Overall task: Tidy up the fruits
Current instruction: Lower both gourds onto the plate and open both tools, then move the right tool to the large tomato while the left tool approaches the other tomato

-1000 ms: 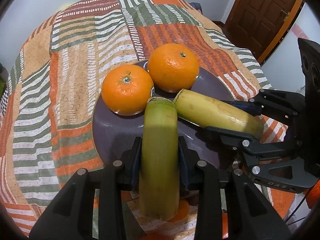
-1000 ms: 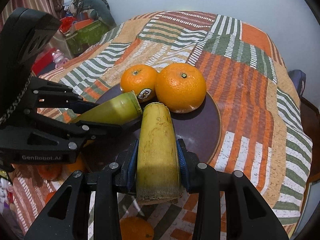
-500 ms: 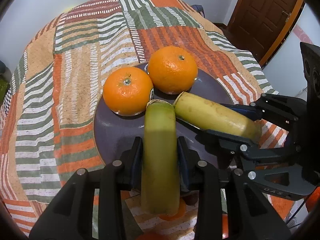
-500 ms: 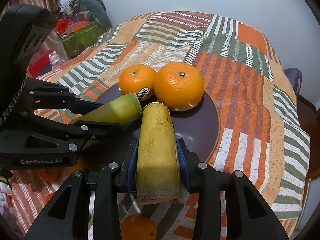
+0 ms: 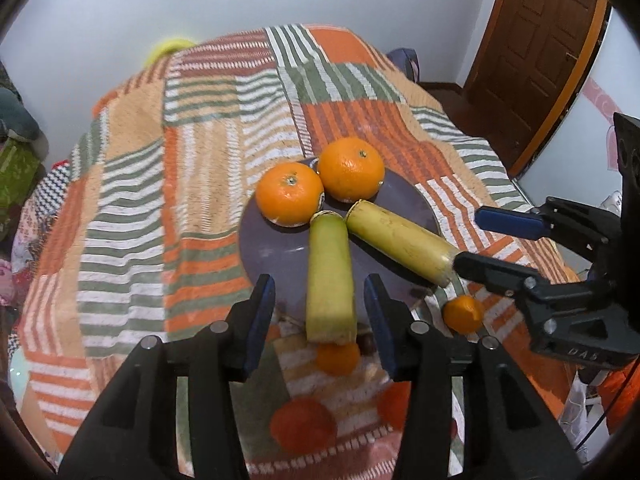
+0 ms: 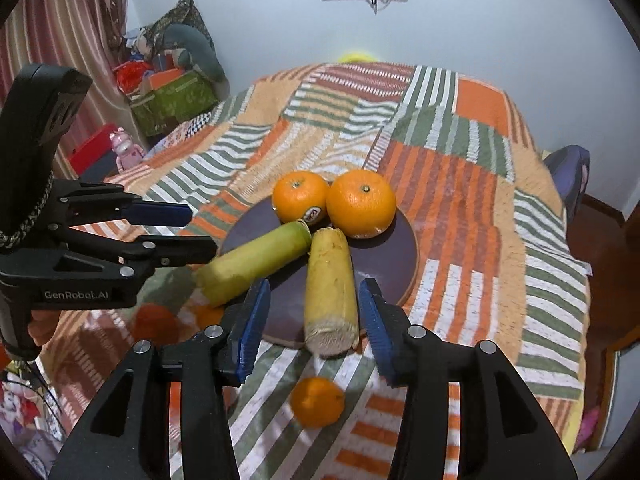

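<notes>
Purple plate [image 5: 276,256]: carries two oranges [image 5: 289,193] and both stalks.
Left gripper [image 5: 320,312]: fingers just opening, clear of green stalk [image 5: 330,276].
Right gripper [image 6: 314,312]: fingers just opening, clear of yellow stalk [image 6: 330,284].

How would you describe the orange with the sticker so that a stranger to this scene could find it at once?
Start at the dark round plate on the striped patchwork cloth. Two large oranges sit side by side at its far edge, behind two yellow-green stalk pieces. The wanted orange is the left one in the right wrist view; it alone carries a small sticker, low on its side, facing the other orange.
</notes>
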`<state>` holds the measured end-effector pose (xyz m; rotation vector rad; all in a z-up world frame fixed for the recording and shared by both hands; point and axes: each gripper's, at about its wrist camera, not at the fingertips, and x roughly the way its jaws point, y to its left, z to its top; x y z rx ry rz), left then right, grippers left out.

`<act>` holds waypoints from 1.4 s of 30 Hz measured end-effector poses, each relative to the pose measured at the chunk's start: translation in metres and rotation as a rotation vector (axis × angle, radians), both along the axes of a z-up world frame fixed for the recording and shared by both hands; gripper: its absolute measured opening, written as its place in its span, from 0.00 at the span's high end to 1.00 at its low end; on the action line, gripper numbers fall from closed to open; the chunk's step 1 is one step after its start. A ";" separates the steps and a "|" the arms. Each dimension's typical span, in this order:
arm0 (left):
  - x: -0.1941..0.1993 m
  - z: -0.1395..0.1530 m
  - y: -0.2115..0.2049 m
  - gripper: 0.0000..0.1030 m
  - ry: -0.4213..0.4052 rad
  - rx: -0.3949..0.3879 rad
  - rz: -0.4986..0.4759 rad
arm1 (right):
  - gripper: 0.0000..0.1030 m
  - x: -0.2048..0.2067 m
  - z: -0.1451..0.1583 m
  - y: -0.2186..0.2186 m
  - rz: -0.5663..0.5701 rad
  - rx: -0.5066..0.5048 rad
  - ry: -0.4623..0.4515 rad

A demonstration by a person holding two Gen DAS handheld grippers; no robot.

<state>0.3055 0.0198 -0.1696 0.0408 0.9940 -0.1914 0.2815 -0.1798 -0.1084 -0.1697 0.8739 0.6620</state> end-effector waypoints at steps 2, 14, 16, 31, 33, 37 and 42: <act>-0.015 0.010 0.001 0.49 -0.037 0.015 0.006 | 0.58 -0.008 0.008 -0.003 -0.012 0.009 -0.014; -0.085 0.033 0.011 0.44 -0.085 0.016 0.038 | 0.58 -0.053 0.019 -0.015 -0.023 0.043 -0.003; -0.094 0.034 0.016 0.44 -0.083 0.015 0.049 | 0.58 -0.060 0.018 -0.015 -0.023 0.050 0.004; -0.130 0.008 0.063 0.37 0.012 -0.006 0.137 | 0.43 -0.081 -0.002 0.017 -0.010 0.042 0.050; -0.132 0.005 0.068 0.31 0.018 -0.010 0.142 | 0.43 -0.081 -0.008 0.024 -0.004 0.029 0.060; -0.134 -0.001 0.075 0.25 0.015 -0.021 0.148 | 0.43 -0.081 -0.020 0.036 0.014 -0.006 0.080; -0.128 -0.010 0.076 0.25 0.040 -0.034 0.134 | 0.43 -0.081 -0.039 0.047 0.032 -0.050 0.107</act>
